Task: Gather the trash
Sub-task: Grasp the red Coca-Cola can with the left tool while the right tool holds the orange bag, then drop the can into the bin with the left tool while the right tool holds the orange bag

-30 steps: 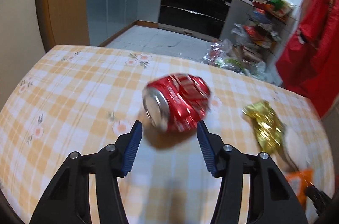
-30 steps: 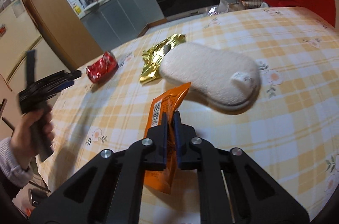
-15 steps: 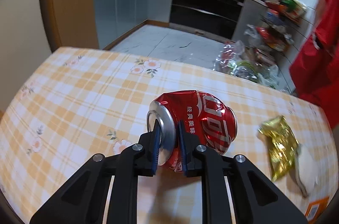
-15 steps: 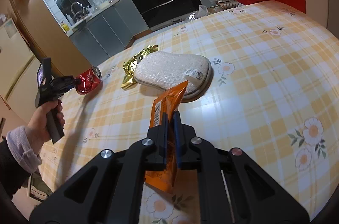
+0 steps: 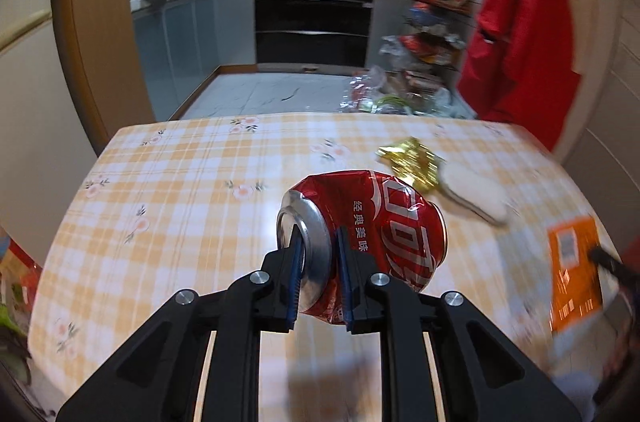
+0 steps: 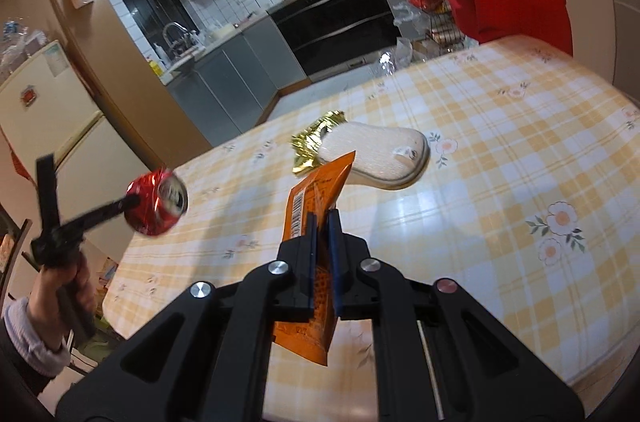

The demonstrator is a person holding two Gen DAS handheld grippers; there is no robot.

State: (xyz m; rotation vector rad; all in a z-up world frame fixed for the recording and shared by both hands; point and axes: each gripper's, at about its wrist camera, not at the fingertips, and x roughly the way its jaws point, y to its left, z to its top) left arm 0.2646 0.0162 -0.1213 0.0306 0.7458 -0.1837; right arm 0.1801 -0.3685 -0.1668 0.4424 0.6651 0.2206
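A crushed red soda can [image 5: 384, 222] hangs above the checked tablecloth, my left gripper [image 5: 318, 246] shut on the rim of its silver top. In the right wrist view the same can [image 6: 158, 202] is carried at the left, off the table's edge, by the left gripper [image 6: 132, 200] in a person's hand [image 6: 68, 282]. My right gripper [image 6: 322, 222] is shut on an orange snack wrapper [image 6: 316, 194], lifted clear of the table. The orange wrapper [image 5: 574, 262] also shows at the right of the left wrist view. A crumpled gold wrapper [image 6: 316, 142] lies on the table.
A white oval sponge pad [image 6: 380, 152] lies beside the gold wrapper, partly over it. The table [image 6: 520, 162] has a yellow checked cloth with flowers. Behind are kitchen cabinets, a black oven [image 5: 312, 22], a cluttered rack [image 5: 424, 54] and a red garment [image 5: 528, 22]. A fridge [image 6: 44, 110] stands left.
The left gripper closed on the can's rim and lifted it up and back off the table. The right gripper rose with the orange wrapper, away from the sponge pad.
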